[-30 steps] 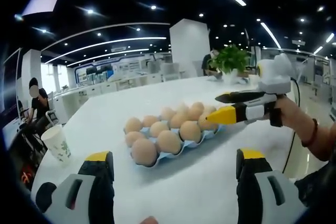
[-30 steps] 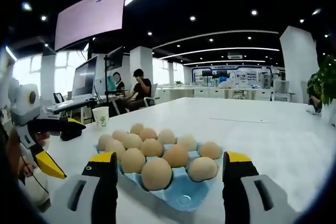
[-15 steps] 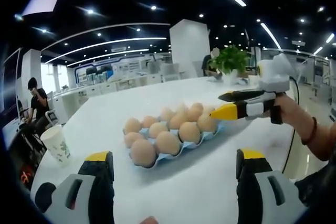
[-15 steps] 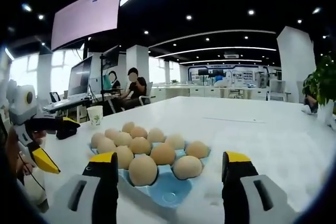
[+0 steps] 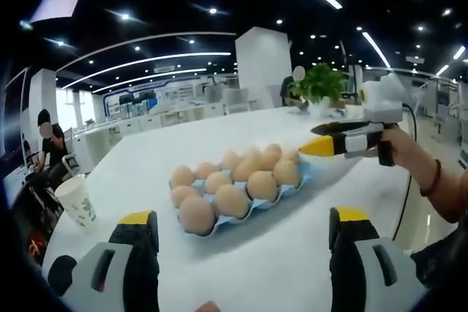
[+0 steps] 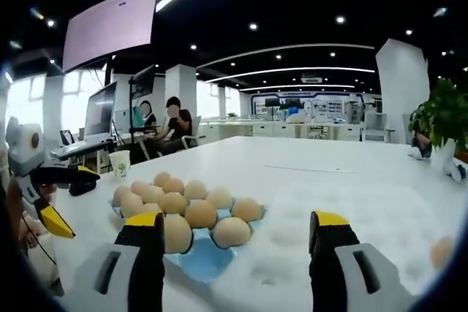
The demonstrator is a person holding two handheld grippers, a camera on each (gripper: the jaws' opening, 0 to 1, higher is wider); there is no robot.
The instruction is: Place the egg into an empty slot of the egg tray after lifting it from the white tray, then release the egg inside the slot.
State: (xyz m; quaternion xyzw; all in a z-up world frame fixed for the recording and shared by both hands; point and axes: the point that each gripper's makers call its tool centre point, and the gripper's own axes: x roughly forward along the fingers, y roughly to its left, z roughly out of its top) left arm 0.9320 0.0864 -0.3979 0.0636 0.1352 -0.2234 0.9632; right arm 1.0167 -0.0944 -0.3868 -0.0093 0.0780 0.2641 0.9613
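- Counter [image 5: 241, 268]: white, in an open-plan office.
- Egg tray [image 6: 199, 262]: blue, holding brown eggs [image 5: 262, 185].
- Left gripper [image 5: 241, 235], right gripper [image 6: 230, 235]: jaws released, empty.

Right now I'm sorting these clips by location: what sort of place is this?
Probably an open-plan office or lab: a long white table holds the egg tray, a person sits at a monitor, and ceiling light strips run overhead.

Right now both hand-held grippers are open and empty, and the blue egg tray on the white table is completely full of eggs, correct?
Not quite. The blue egg tray has one empty slot at its near corner, seen in the right gripper view. The rest holds: both hand-held grippers, left and right, are open and empty.
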